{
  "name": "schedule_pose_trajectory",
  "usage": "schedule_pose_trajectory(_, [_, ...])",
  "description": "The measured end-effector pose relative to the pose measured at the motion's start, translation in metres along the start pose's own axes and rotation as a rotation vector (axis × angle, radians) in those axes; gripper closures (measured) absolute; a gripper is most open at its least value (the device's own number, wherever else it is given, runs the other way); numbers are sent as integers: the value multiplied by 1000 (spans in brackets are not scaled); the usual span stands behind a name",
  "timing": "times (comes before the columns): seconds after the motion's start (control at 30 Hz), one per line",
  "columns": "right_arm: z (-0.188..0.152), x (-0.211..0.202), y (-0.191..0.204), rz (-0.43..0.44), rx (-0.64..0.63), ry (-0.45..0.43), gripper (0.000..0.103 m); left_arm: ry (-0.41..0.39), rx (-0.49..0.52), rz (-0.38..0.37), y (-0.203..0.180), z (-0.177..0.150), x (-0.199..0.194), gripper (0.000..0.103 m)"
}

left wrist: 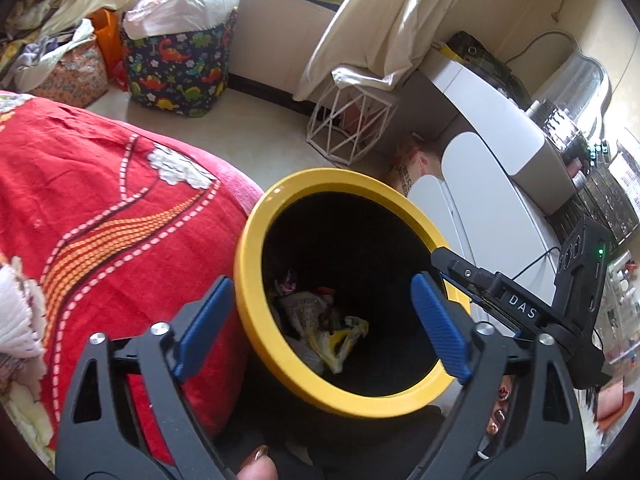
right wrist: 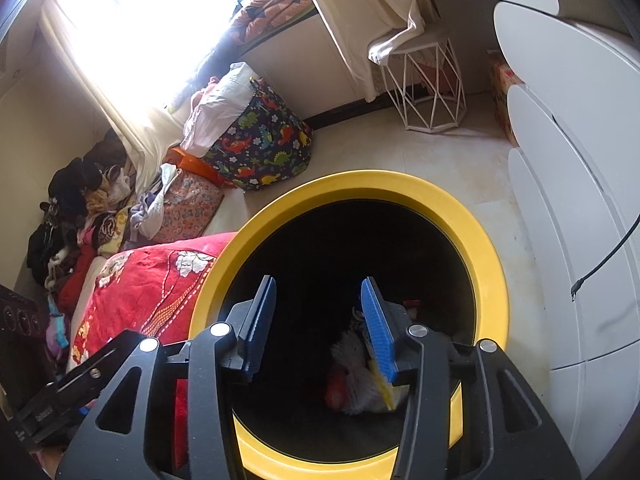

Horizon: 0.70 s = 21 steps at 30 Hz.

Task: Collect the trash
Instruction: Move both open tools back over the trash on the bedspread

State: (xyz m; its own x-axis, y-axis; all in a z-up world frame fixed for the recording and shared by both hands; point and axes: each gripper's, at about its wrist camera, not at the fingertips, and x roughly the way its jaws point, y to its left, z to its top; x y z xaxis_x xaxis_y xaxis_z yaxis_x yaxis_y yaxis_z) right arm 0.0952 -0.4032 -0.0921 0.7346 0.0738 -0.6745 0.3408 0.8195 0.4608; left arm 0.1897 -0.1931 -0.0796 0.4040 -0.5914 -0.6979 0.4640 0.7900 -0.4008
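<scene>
A black bin with a yellow rim point(left wrist: 256, 240) point(right wrist: 492, 264) stands beside the bed. At its bottom lie crumpled wrappers and paper trash point(left wrist: 328, 332); in the right wrist view the trash point(right wrist: 360, 376) looks blurred. My left gripper point(left wrist: 320, 284) hangs over the bin's mouth, its blue pads point(left wrist: 438, 328) spread wide with nothing between them. My right gripper point(right wrist: 319, 282) also points down into the bin, its jaws partly apart and empty. The right tool's black body point(left wrist: 520, 308) reaches over the rim from the right.
A bed with a red patterned blanket point(left wrist: 100, 220) touches the bin on the left. A dinosaur-print basket point(left wrist: 176, 68), a white wire stool point(left wrist: 348, 120) and a white cabinet point(left wrist: 492, 208) stand around pale floor. A person's fingertip point(left wrist: 256, 464) shows at the bottom edge.
</scene>
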Motion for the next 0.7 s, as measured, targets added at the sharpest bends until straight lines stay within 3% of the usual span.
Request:
schedule_pose_trajectory(0.13, [1, -4, 5, 3, -7, -11, 56, -42, 4, 24, 2, -1, -15, 11])
schedule_pose_trajectory(0.7, [-1, -29, 55, 69, -130, -66, 43, -181, 23, 128, 17, -7, -79, 11])
